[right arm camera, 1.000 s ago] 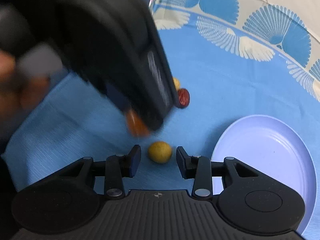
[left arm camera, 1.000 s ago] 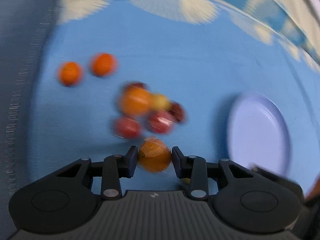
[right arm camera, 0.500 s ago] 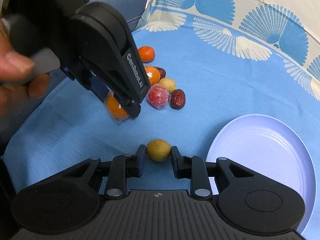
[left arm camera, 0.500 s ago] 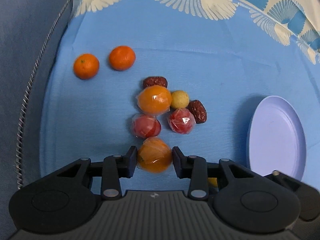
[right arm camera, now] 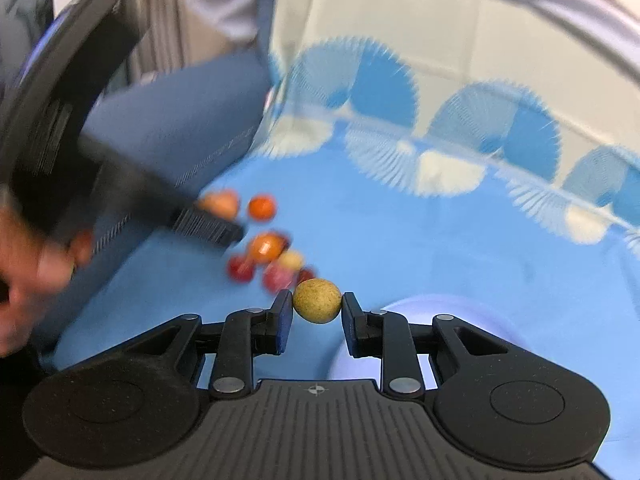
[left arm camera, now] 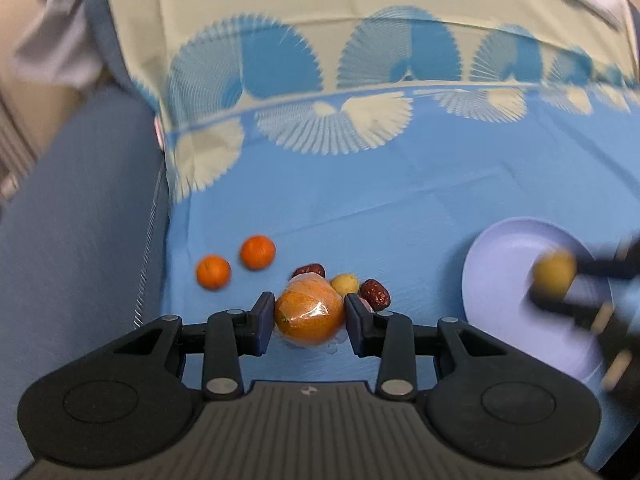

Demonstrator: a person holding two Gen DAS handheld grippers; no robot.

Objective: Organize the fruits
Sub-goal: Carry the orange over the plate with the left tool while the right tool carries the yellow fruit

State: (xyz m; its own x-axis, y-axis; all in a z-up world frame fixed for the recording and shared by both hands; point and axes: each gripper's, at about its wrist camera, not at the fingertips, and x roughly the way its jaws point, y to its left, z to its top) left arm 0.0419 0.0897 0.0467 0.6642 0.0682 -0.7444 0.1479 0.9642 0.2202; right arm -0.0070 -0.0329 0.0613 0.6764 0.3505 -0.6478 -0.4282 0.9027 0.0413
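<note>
Both grippers have lifted, left (left arm camera: 309,317) clamped on an orange (left arm camera: 309,312), right (right arm camera: 316,313) on a yellow ball (right arm camera: 317,301); plate (right arm camera: 384,312) sits lower right.

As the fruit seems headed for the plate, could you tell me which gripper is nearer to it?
Right. The right gripper, holding a small yellow fruit, is over the plate. The left gripper, holding a wrapped orange, is off to the plate's left.

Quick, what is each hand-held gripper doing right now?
Left hand-held gripper: shut on the wrapped orange.
Right hand-held gripper: shut on the small yellow fruit.
</note>
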